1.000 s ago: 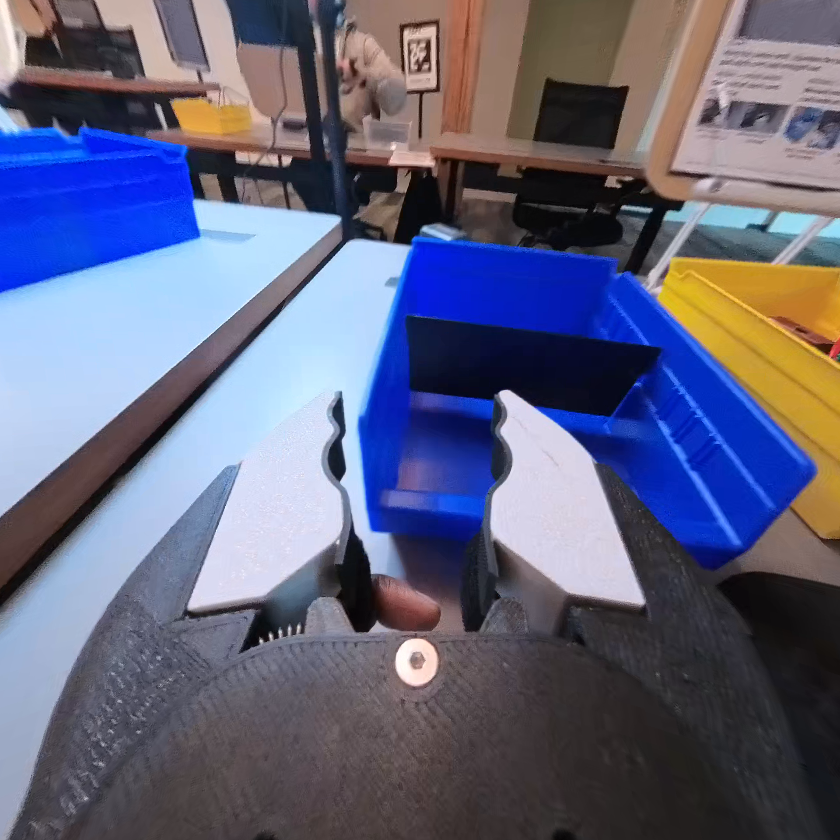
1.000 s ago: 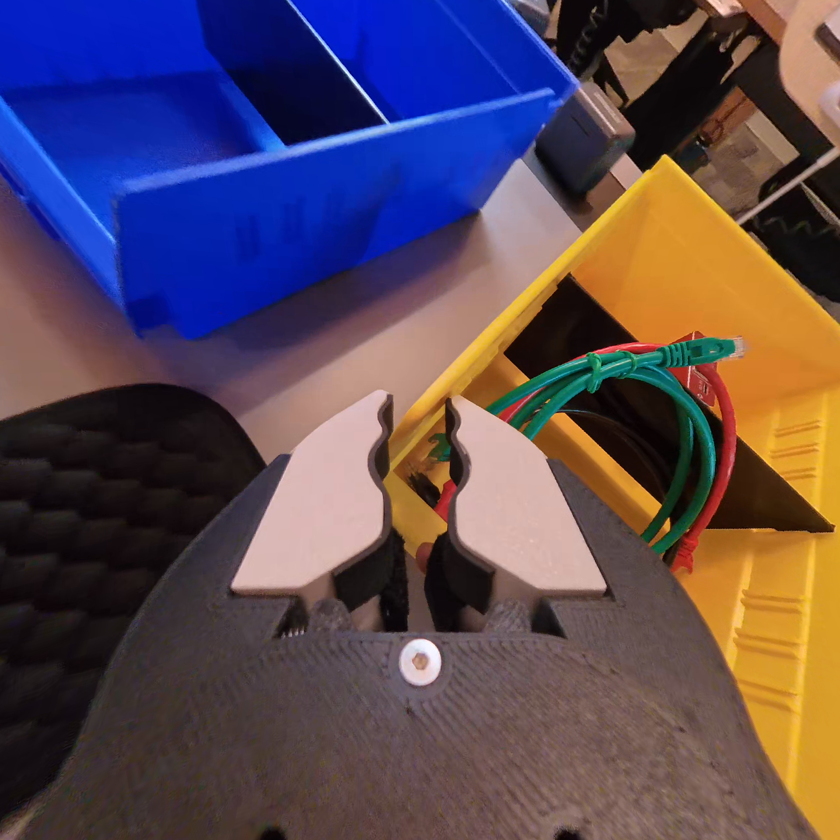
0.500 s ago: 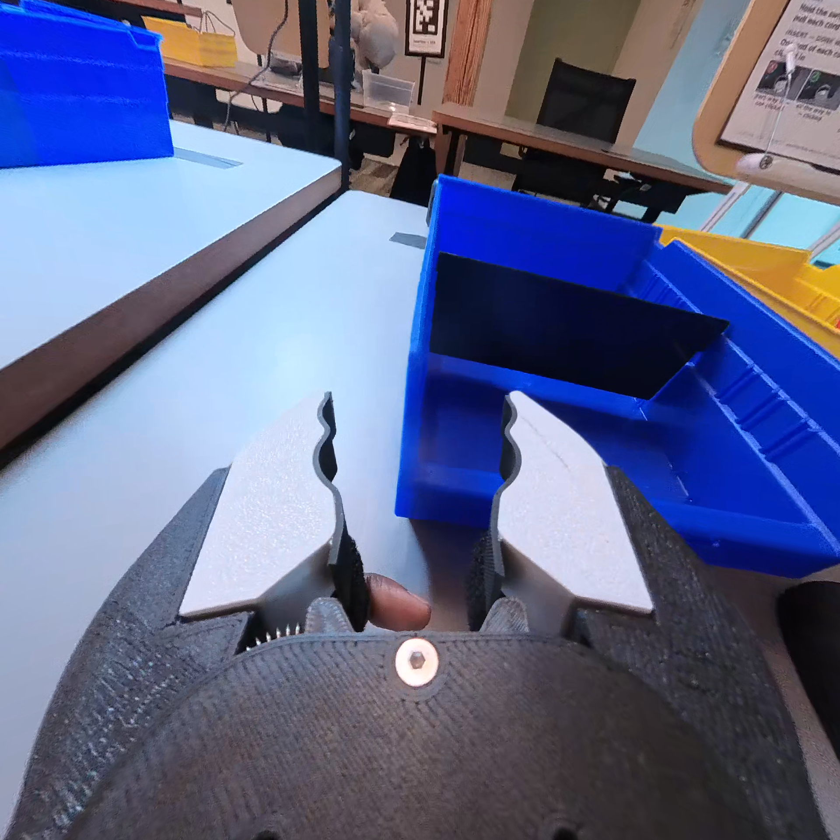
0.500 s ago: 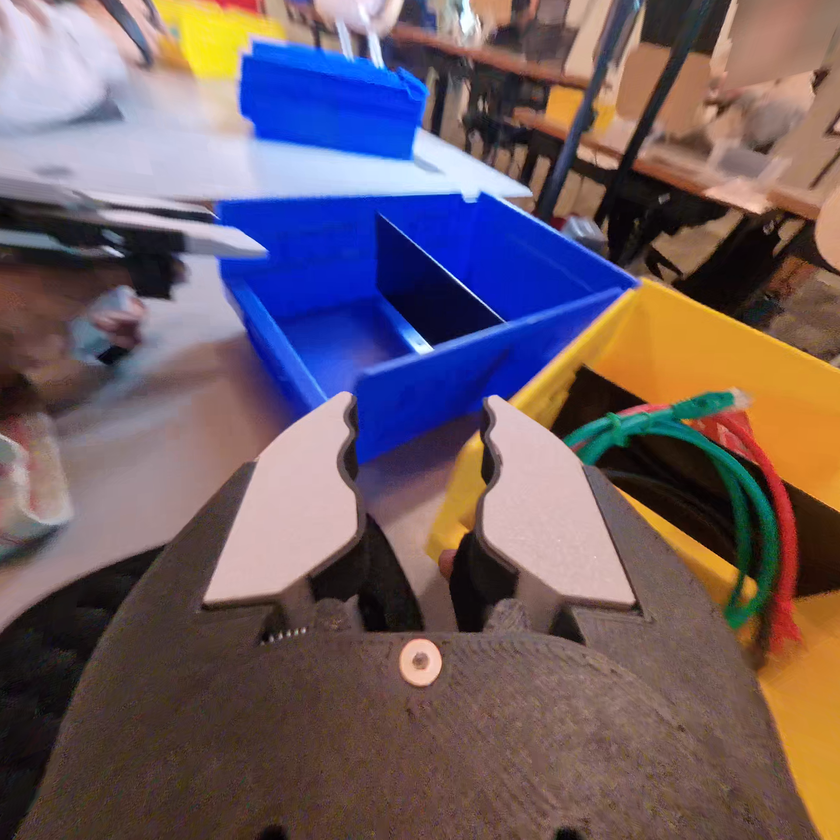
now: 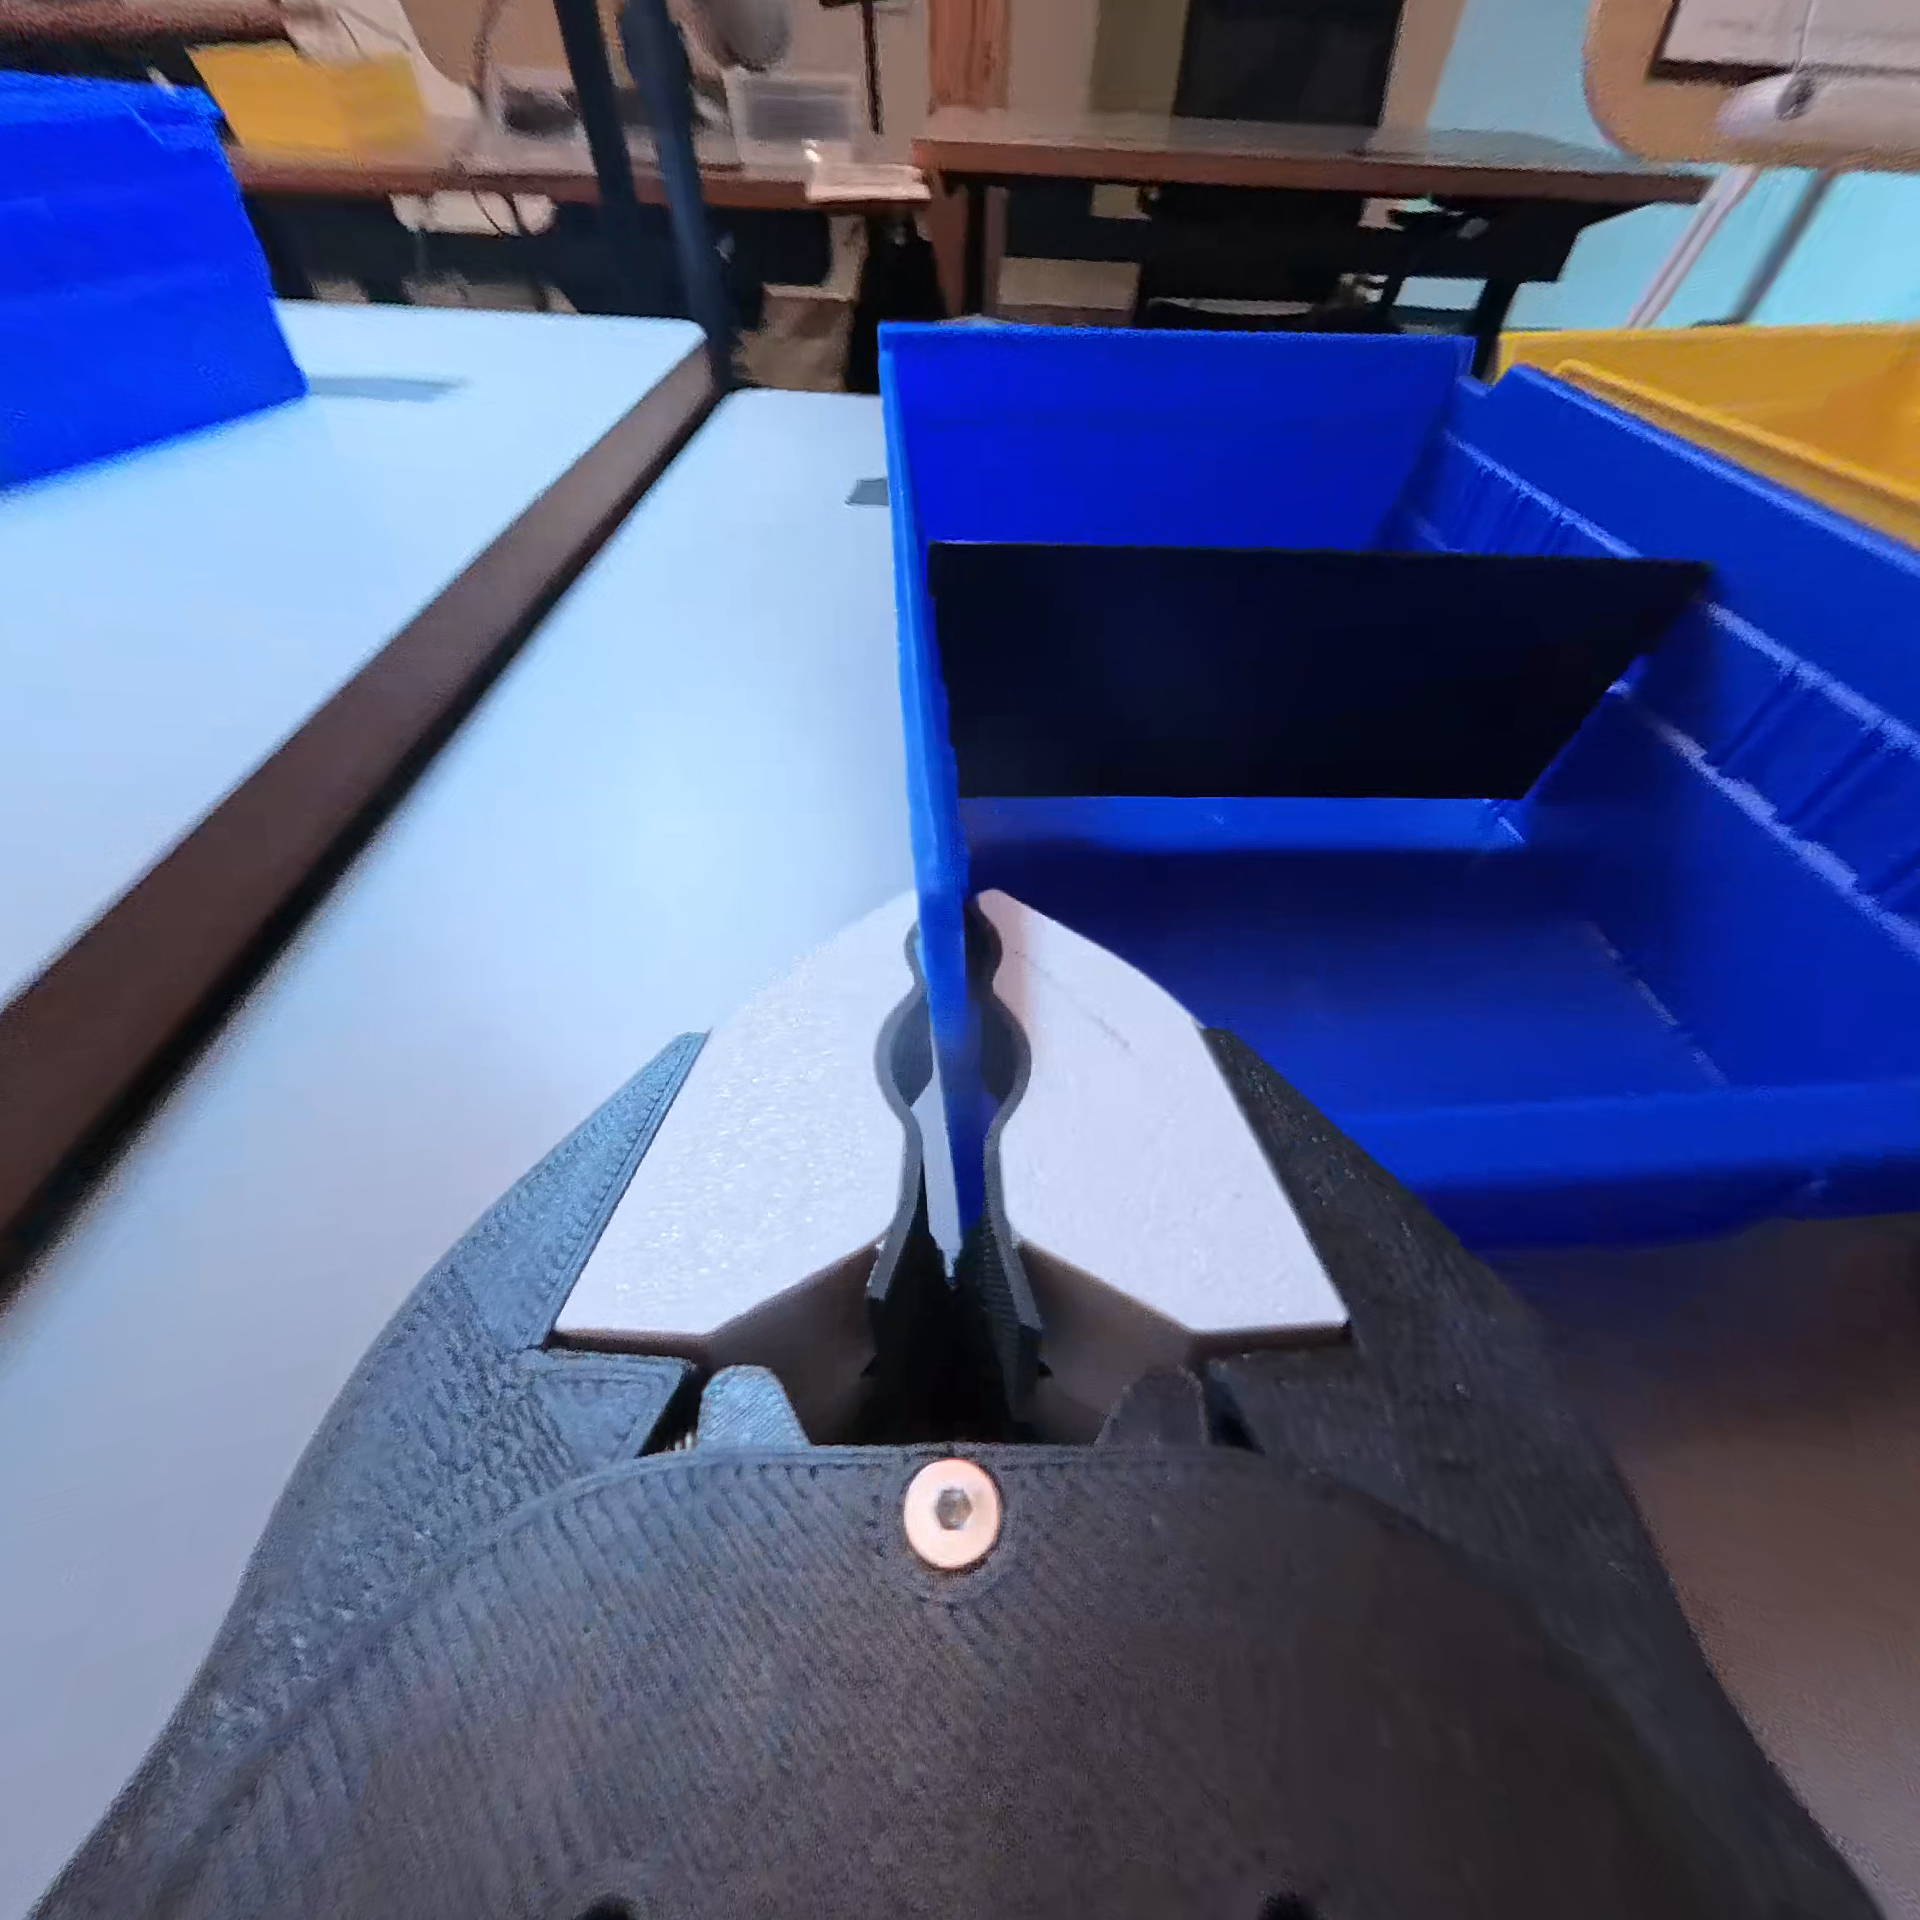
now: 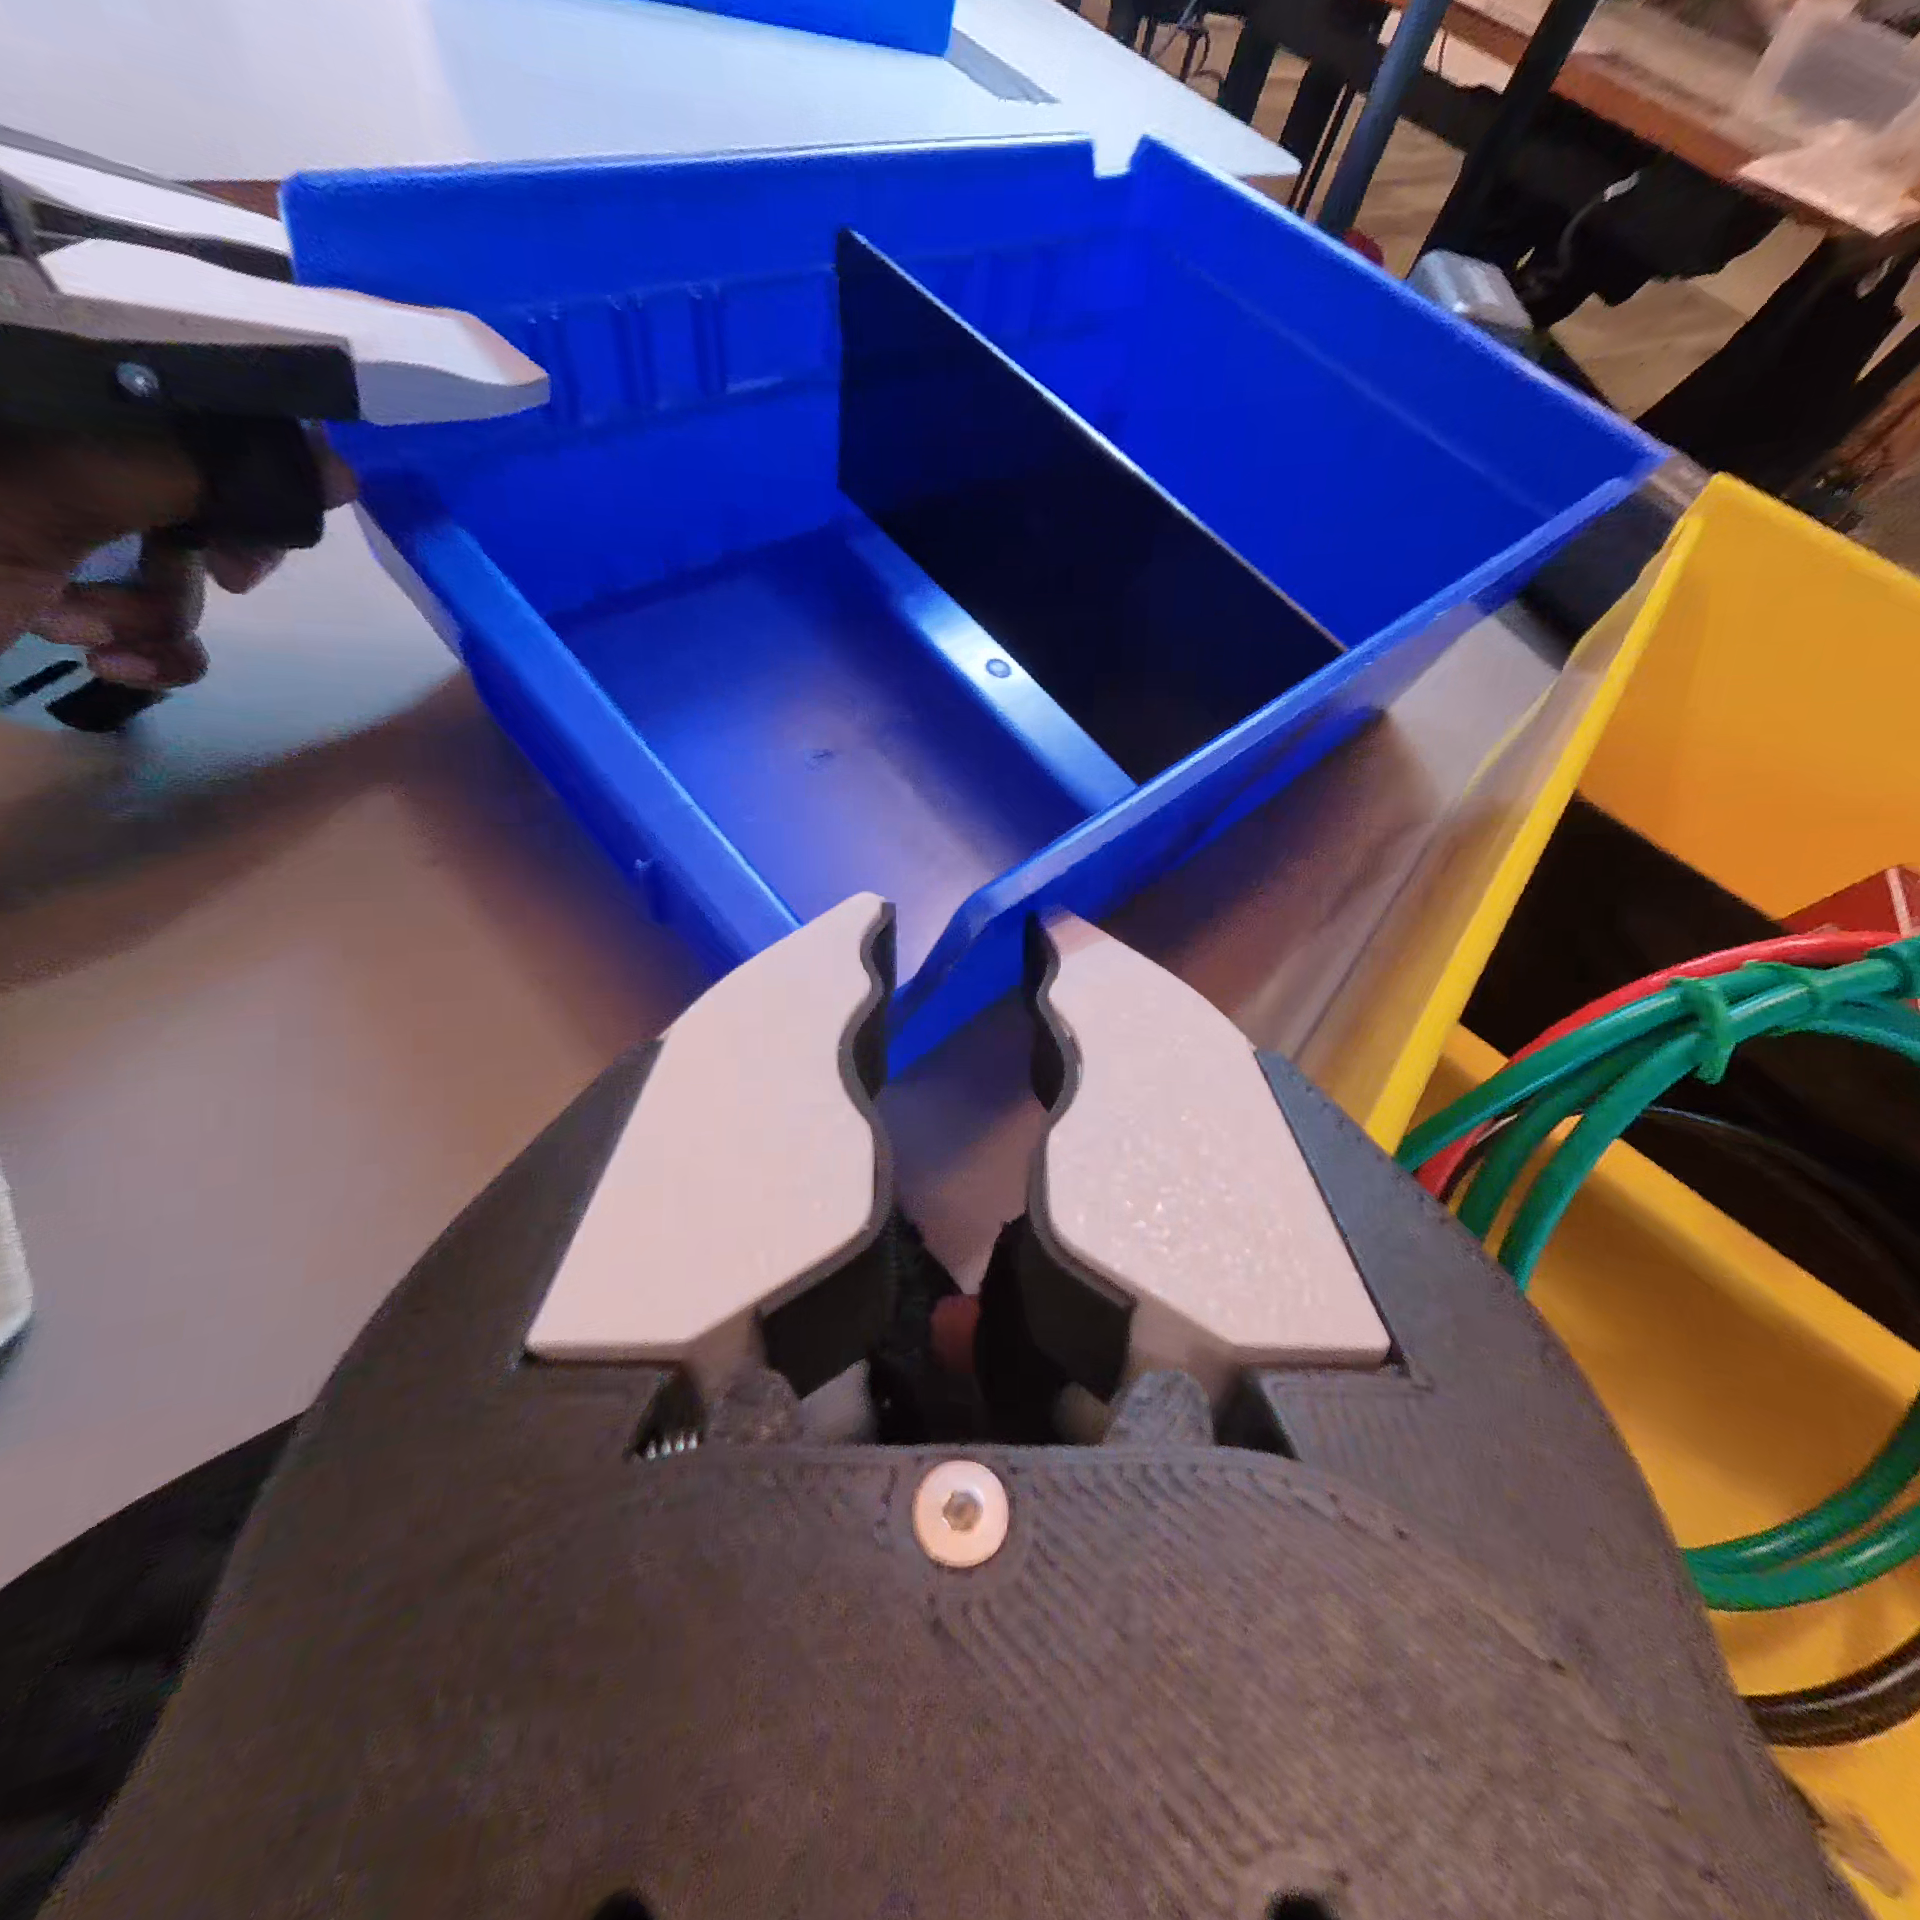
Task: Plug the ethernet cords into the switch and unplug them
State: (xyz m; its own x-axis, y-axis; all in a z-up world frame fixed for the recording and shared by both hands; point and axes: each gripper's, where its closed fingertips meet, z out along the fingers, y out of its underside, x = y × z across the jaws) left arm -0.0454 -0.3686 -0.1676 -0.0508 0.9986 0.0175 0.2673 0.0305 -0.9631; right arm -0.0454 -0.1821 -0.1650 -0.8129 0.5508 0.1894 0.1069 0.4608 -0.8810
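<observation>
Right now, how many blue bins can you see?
2. The near blue bin stands just ahead, its side wall pinched between the left fingers. The far blue bin sits on the neighbouring table, at left. Others may be hidden.

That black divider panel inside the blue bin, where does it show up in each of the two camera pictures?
Left wrist view: the black divider spans the blue bin crosswise, upper centre-right.
Right wrist view: the divider runs diagonally, upper centre.
Shared landmark: the left gripper, shut on the bin's wall, at far left in the right view.
</observation>
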